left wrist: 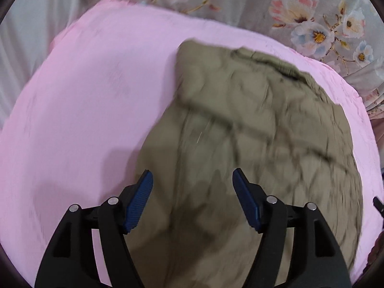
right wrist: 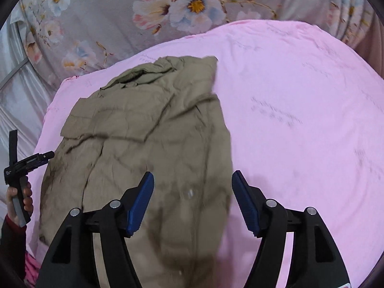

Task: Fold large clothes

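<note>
An olive-green garment lies partly folded and wrinkled on a pink sheet. In the right wrist view the same garment has a layer folded over its top part. My left gripper hangs above the garment's near end, jaws apart, nothing between the blue pads. My right gripper hovers over the garment's right edge, also open and empty. The left tool's handle, held by a hand, shows at the left edge of the right wrist view.
The pink sheet covers a bed-like surface. A grey floral cloth lies beyond its far edge, also seen in the left wrist view as floral cloth. Pale drapery hangs at the left.
</note>
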A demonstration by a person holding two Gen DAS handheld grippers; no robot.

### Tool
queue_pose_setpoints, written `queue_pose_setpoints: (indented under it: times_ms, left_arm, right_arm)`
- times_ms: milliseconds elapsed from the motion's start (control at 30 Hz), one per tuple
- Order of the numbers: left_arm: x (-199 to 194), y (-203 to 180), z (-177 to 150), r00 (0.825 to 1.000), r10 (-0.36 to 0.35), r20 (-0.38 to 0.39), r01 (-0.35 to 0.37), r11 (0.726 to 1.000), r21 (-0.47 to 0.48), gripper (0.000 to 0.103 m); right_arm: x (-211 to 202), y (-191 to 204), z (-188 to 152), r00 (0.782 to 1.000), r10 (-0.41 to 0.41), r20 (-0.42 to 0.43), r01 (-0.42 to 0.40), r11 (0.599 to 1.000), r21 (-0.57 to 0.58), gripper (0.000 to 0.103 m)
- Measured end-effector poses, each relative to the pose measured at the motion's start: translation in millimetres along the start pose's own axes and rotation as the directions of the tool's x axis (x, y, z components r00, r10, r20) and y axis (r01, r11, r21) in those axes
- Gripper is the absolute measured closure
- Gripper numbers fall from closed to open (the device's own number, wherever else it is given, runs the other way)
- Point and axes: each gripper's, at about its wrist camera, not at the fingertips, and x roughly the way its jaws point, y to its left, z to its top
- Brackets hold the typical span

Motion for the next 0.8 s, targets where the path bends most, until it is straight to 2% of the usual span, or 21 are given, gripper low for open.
queue_pose_setpoints:
  times_ms: [100,200,300,400,533,567,600,633,667,733,800]
  left_arm:
    - [-18.7,25.0,-46.3,0.999,-0.026,-0.030,0.025,0.999,-0.040,0.036]
    - [-32.1,32.9,-79.0,0.996,-0.077,-0.054,0.073,0.995,-0.073,0.036]
    - [-40.5,38.9,-103.6,0.991,-0.116,-0.058,0.108,0.986,-0.125,0.035]
    - [-43.5,45.5,-115.5,0.986,-0.162,-0.031,0.154,0.971,-0.181,0.031]
    - [-43.3,35.1,-120.5,0.979,-0.201,-0.031,0.192,0.962,-0.192,0.029]
    - [-43.2,28.5,-122.5,0.976,-0.216,-0.029,0.207,0.961,-0.184,0.036]
    - [-44.6,23.7,-124.9,0.976,-0.215,-0.028,0.207,0.962,-0.176,0.042]
    - [-45.6,19.7,-125.5,0.978,-0.208,-0.027,0.201,0.966,-0.162,0.061]
    - [-48.6,16.1,-126.4,0.978,-0.208,-0.025,0.202,0.969,-0.142,0.078]
    - [-62.4,16.1,-127.0,0.977,-0.215,-0.004,0.213,0.970,-0.116,0.091]
    - [-90.1,21.0,-127.0,0.971,-0.238,0.035,0.240,0.966,-0.097,0.095]
  right_arm:
    - [-20.8,-13.2,-44.2,0.999,0.021,-0.047,-0.018,0.998,0.053,0.033]
    - [-32.8,-12.7,-87.6,0.993,0.074,-0.096,-0.066,0.994,0.084,0.033]
    - [-34.0,-4.8,-115.7,0.984,0.136,-0.118,-0.123,0.986,0.111,0.033]
    - [-26.5,3.6,-130.1,0.972,0.204,-0.121,-0.187,0.972,0.140,0.032]
    - [-19.0,8.4,-127.7,0.971,0.231,-0.057,-0.217,0.959,0.180,0.034]
    - [-18.2,8.7,-125.4,0.969,0.242,-0.042,-0.230,0.954,0.192,0.038]
    - [-17.8,9.5,-123.3,0.968,0.248,-0.031,-0.237,0.951,0.197,0.064]
    - [-19.4,10.4,-122.9,0.970,0.241,-0.018,-0.233,0.954,0.190,0.080]
    - [-23.1,11.5,-122.6,0.969,0.249,-0.001,-0.244,0.952,0.187,0.083]
    - [-41.8,14.9,-121.4,0.964,0.261,0.057,-0.267,0.951,0.159,0.091]
    - [-67.1,20.9,-119.7,0.958,0.263,0.111,-0.274,0.956,0.101,0.093]
